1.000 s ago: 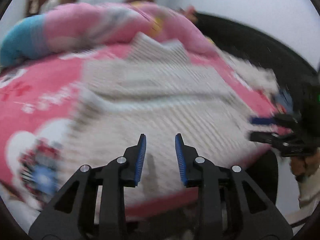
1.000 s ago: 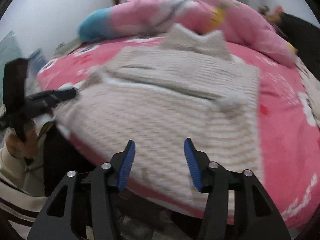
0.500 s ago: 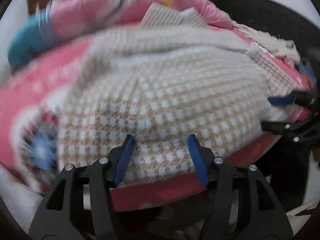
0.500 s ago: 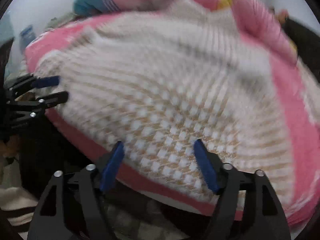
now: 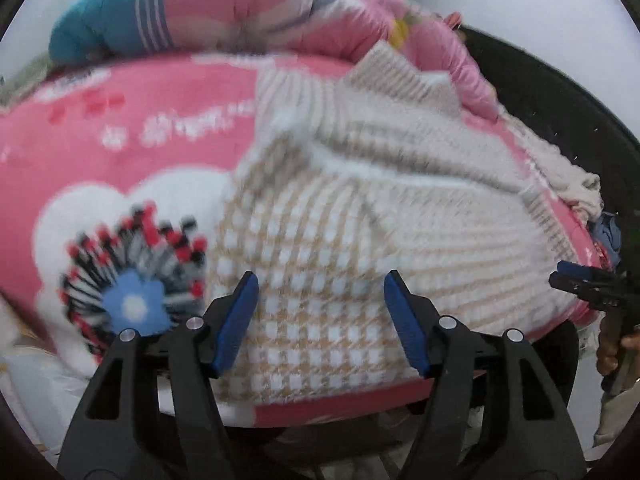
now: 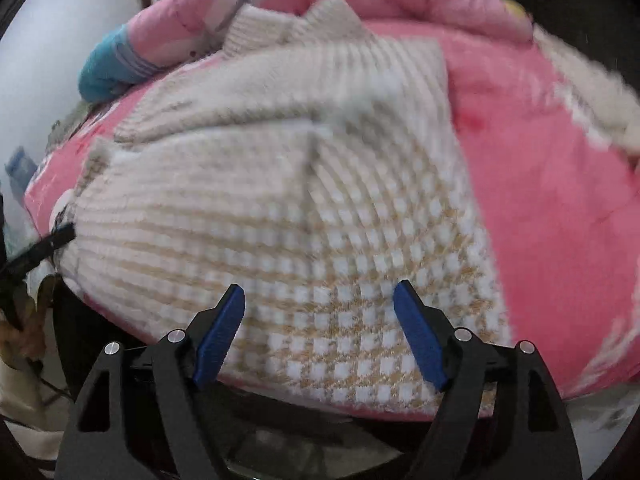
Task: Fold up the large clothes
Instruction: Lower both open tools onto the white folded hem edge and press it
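A cream and tan checked knit sweater [image 5: 360,220] lies spread flat on the pink bed cover, collar at the far end, near hem at the bed's front edge. My left gripper [image 5: 320,276] hovers over the hem's left part; its jaws are opening and the pads press on nothing. My right gripper [image 6: 319,286] stands open over the right part of the sweater [image 6: 280,200], with knit beneath it and nothing gripped. The right gripper's tips [image 5: 576,276] show at the left view's right edge. The left gripper's tip [image 6: 60,236] shows at the right view's left edge.
The pink blanket [image 5: 120,160] carries a white heart and a blue flower print. A rolled pink and blue quilt [image 5: 200,12] lies along the far side. More pale clothes [image 5: 576,184] are heaped at the right, by a dark curved frame [image 5: 560,100]. A hand [image 5: 612,356] holds the right gripper.
Both grippers' jaws have spread much wider. Both views have come closer to the sweater's near hem, and the left view has swung towards the flower print.
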`<state>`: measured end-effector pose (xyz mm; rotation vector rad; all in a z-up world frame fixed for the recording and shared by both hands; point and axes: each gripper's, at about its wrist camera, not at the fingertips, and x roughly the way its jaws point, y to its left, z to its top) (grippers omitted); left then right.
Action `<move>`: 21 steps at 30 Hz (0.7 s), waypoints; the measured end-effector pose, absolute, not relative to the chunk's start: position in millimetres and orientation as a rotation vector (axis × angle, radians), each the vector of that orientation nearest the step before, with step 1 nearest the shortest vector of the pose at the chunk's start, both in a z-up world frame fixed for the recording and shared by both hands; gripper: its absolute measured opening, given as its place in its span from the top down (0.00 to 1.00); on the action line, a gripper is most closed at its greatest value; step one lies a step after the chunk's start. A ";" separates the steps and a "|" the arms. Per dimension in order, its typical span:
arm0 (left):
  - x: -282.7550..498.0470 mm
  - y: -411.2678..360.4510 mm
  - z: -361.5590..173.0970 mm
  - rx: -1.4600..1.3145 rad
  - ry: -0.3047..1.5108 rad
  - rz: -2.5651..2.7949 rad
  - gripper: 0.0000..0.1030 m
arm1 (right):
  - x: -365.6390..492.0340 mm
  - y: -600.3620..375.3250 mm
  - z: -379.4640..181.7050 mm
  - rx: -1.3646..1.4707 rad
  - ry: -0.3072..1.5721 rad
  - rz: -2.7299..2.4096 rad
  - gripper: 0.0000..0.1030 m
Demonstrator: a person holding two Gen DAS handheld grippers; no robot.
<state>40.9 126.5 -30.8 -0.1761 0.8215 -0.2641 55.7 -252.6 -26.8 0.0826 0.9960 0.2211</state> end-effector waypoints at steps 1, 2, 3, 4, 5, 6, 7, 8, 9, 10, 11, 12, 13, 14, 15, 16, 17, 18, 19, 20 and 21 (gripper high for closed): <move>42.5 123.9 -22.3 -0.177 0.796 -0.269 0.38 | 57.5 -247.8 -16.6 0.102 0.969 0.252 0.27; 49.1 119.3 -16.6 -0.176 0.781 -0.269 0.36 | 62.6 -242.4 -7.1 0.118 0.942 0.270 0.27; 57.3 114.0 -10.4 -0.179 0.771 -0.274 0.36 | 69.6 -236.1 -2.1 0.123 0.927 0.276 0.26; 65.0 110.7 -7.8 -0.180 0.767 -0.278 0.36 | 77.2 -230.1 0.3 0.124 0.909 0.281 0.21; 75.8 103.4 -6.0 -0.168 0.768 -0.274 0.36 | 90.4 -222.0 -2.8 0.119 0.893 0.264 0.17; 82.3 99.5 -7.9 -0.153 0.774 -0.269 0.34 | 97.7 -218.5 -9.1 0.118 0.895 0.250 0.17; 96.3 87.2 -13.3 -0.124 0.797 -0.260 0.32 | 109.6 -212.7 -21.2 0.121 0.918 0.241 0.16; 111.6 76.7 -24.5 -0.100 0.842 -0.241 0.27 | 127.6 -206.4 -45.0 0.115 0.988 0.222 0.13; 128.1 69.5 -41.9 -0.078 0.916 -0.202 0.26 | 138.3 -206.2 -63.3 0.099 1.051 0.200 0.09; 136.3 66.9 -56.5 -0.063 0.969 -0.172 0.24 | 140.3 -205.4 -73.5 0.097 1.060 0.197 0.05; 141.6 64.3 -66.1 -0.052 0.980 -0.155 0.19 | 140.4 -204.7 -74.0 0.099 1.035 0.196 0.05; 142.5 60.8 -66.8 -0.041 0.955 -0.145 0.18 | 139.6 -202.8 -69.0 0.090 1.037 0.192 0.05; 142.3 57.9 -64.0 -0.029 0.948 -0.135 0.18 | 138.9 -203.1 -66.1 0.091 1.044 0.191 0.05; 143.3 57.0 -63.4 -0.028 0.955 -0.131 0.18 | 138.7 -203.7 -64.4 0.099 1.058 0.190 0.05; 143.3 57.3 -63.9 -0.034 0.959 -0.131 0.17 | 137.9 -204.0 -64.1 0.107 1.065 0.192 0.05; 144.3 57.6 -65.8 -0.042 0.960 -0.134 0.17 | 137.3 -203.2 -63.5 0.106 1.063 0.195 0.05; 144.7 57.9 -67.0 -0.043 0.959 -0.135 0.16 | 135.8 -202.1 -63.5 0.109 1.058 0.193 0.05; 144.7 58.2 -68.2 -0.043 0.963 -0.132 0.16 | 135.0 -202.1 -63.6 0.119 1.058 0.189 0.05; 146.6 57.3 -66.9 -0.039 0.972 -0.128 0.15 | 134.8 -203.9 -64.2 0.132 1.058 0.183 0.05; 151.5 55.9 -67.8 -0.034 0.981 -0.127 0.14 | 132.8 -203.7 -60.8 0.141 1.057 0.177 0.05; 154.5 55.5 -69.2 -0.034 0.995 -0.133 0.09 | 131.7 -205.5 -60.4 0.141 1.059 0.170 0.05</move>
